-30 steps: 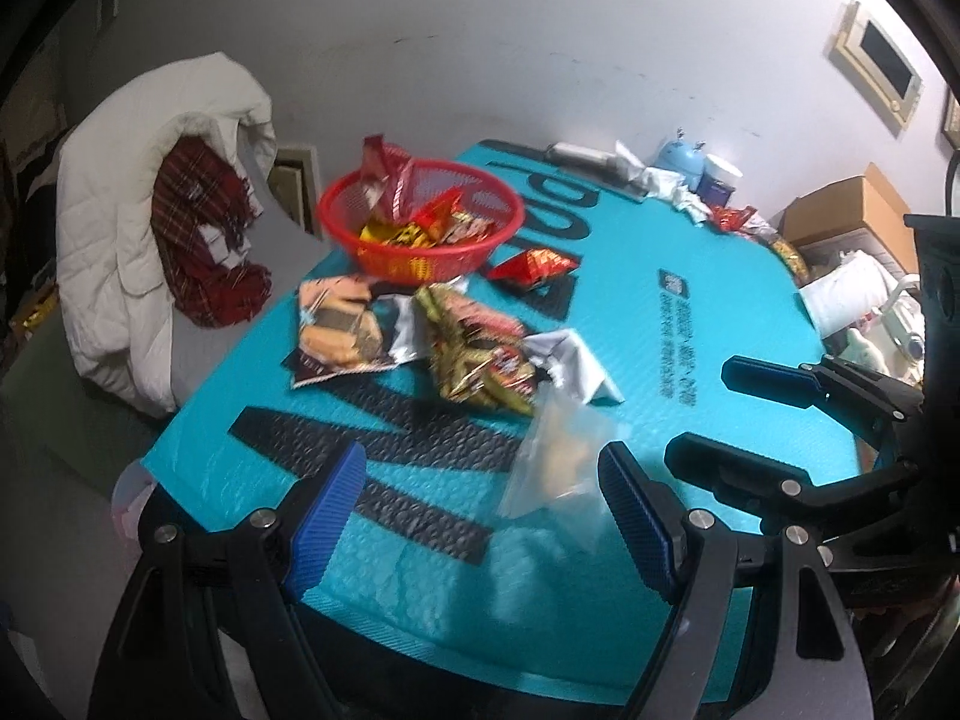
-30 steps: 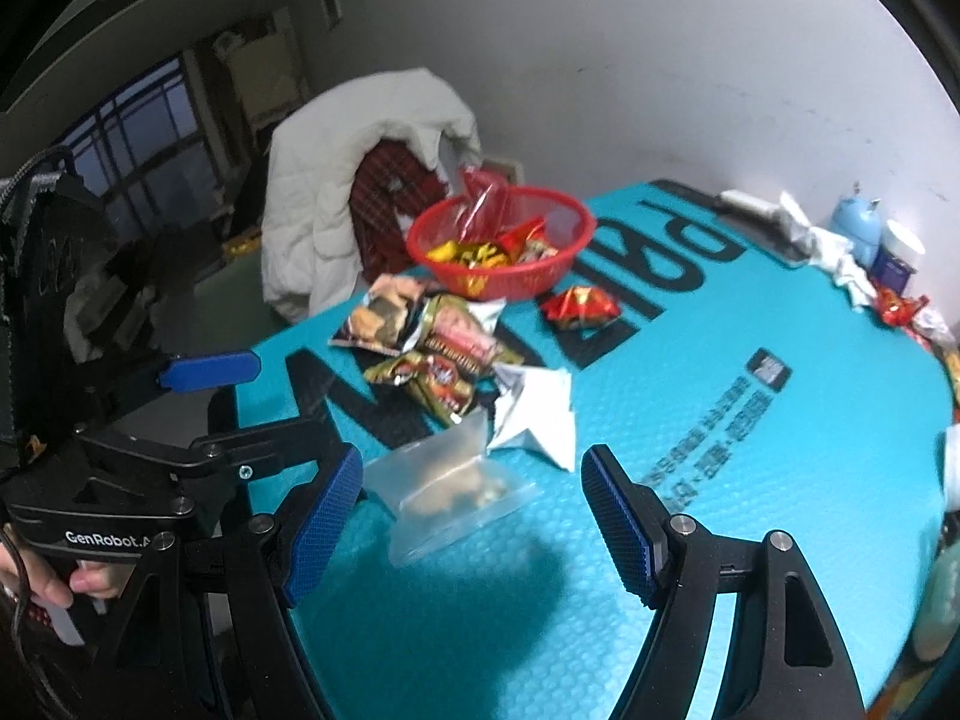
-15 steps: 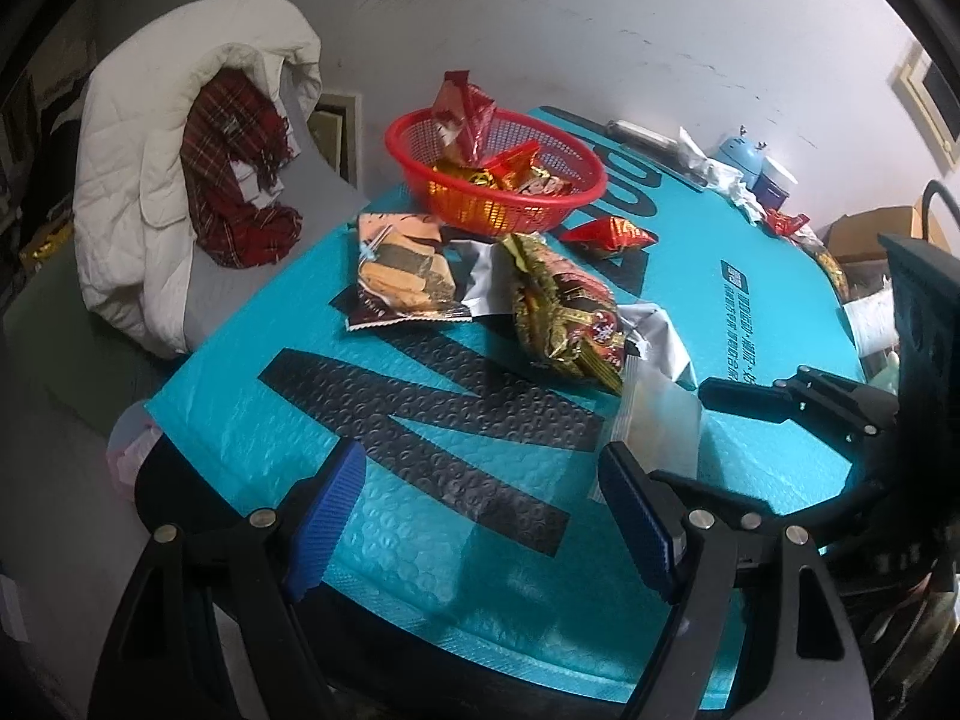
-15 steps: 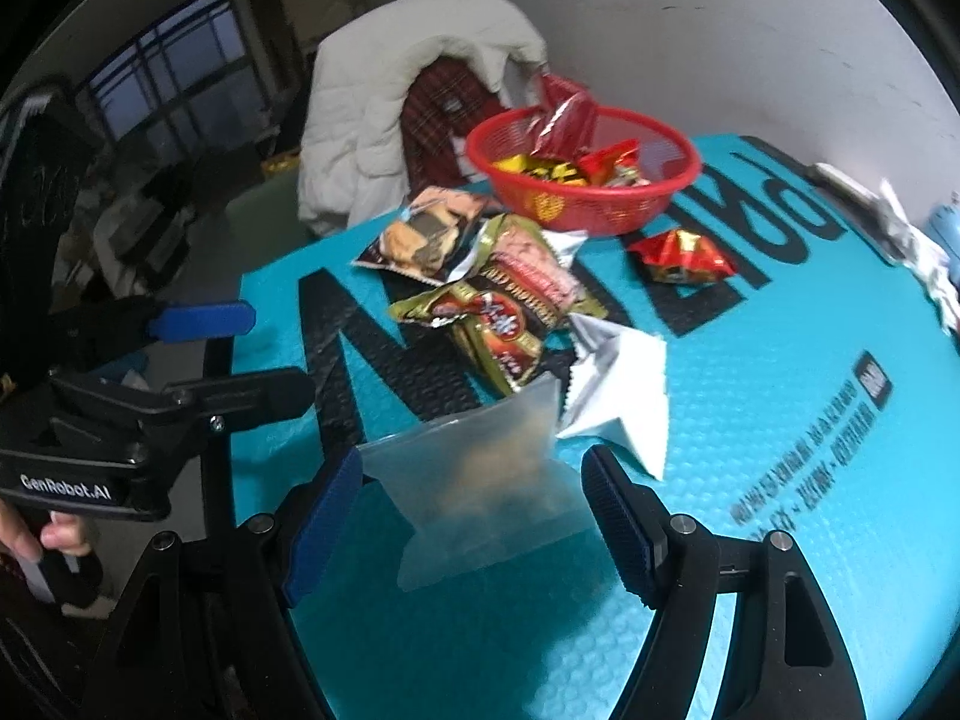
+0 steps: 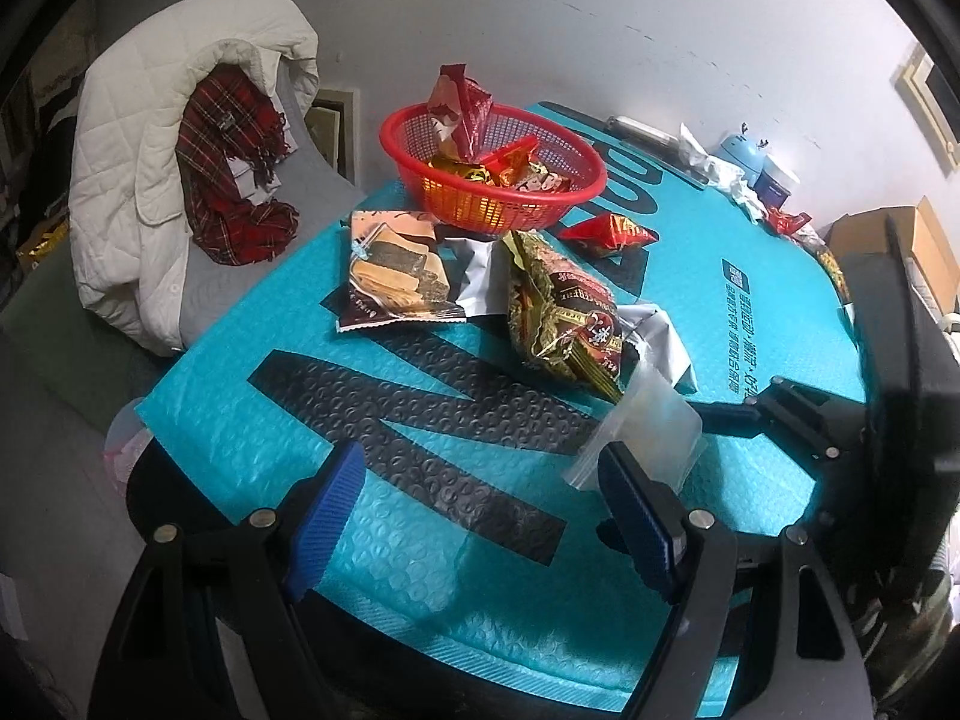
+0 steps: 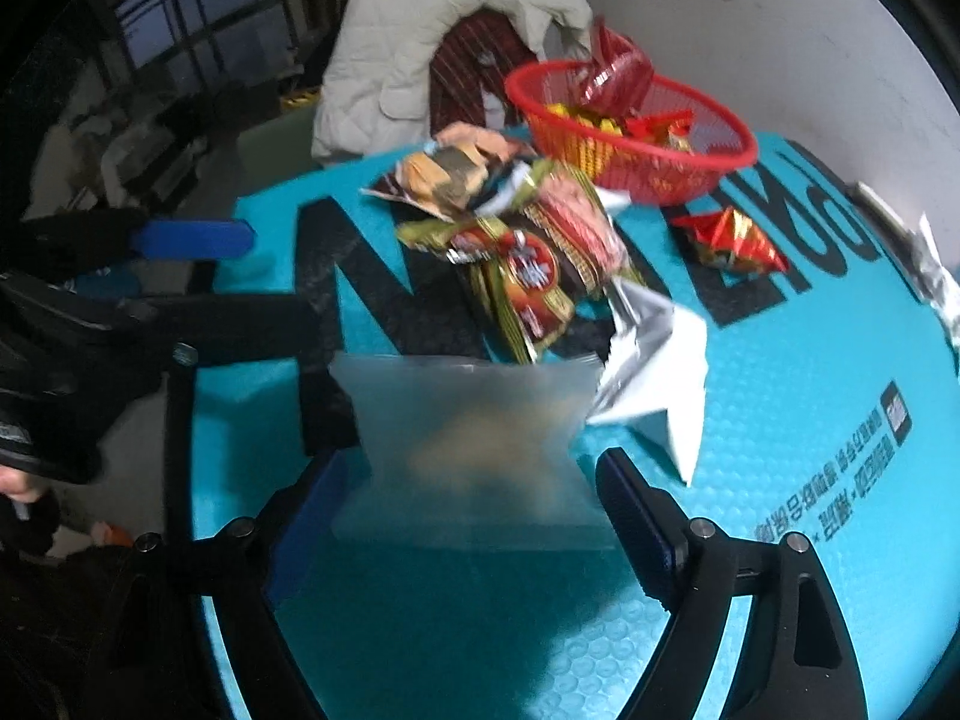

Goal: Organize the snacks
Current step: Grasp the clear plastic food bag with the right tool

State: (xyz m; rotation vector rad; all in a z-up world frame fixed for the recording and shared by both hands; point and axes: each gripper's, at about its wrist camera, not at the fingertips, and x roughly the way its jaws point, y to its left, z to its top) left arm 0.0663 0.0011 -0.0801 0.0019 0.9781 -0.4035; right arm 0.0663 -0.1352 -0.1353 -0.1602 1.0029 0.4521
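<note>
Teal worktop [image 6: 780,420] carries the clear pouch [image 6: 474,438] at 6 o'clock, between the right gripper [image 6: 468,516] fingers, just widened, ungripped. Limp, slippery film: pinch one edge. Left gripper [image 5: 486,516] open, empty.

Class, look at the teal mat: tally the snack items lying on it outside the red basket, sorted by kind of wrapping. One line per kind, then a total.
Printed foil packets: 3, namely the biscuit packet, the gold-edged packet and the small red packet
Clear plastic bags: 1, the clear bag
Plain silver wrappers: 1, the silver wrapper
Total: 5
</note>
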